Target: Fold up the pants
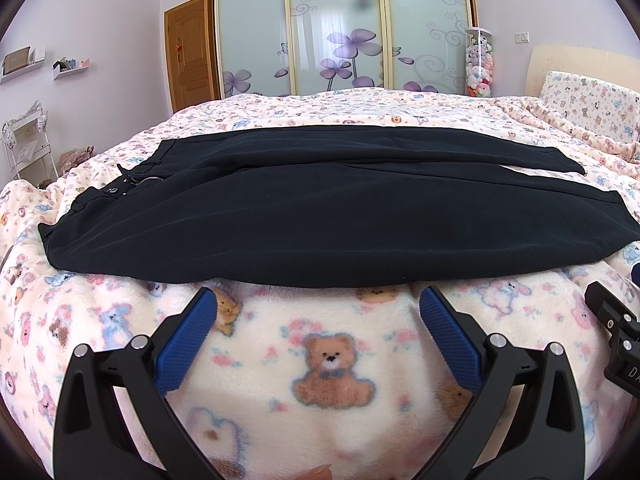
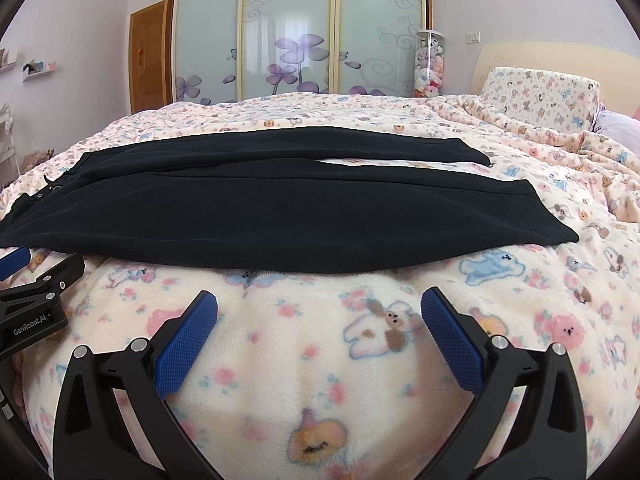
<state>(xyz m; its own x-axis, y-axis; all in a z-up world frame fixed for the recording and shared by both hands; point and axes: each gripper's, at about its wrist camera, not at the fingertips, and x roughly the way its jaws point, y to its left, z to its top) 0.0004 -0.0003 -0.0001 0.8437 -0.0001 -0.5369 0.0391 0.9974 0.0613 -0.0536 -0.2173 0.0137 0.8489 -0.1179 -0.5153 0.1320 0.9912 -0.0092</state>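
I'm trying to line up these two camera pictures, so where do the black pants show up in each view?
Left wrist view: the black pants stretch across the middle of the picture, waistband at the left, just beyond the open left claw.
Right wrist view: the pants fill the middle and left, leg hems ending right of centre, beyond the open right claw.
Shared landmark: the clear tube of plush toys beside the wardrobe.

Black pants point(image 1: 320, 216) on cream teddy-bear-print blanket point(image 1: 332, 368); blue-padded black claws
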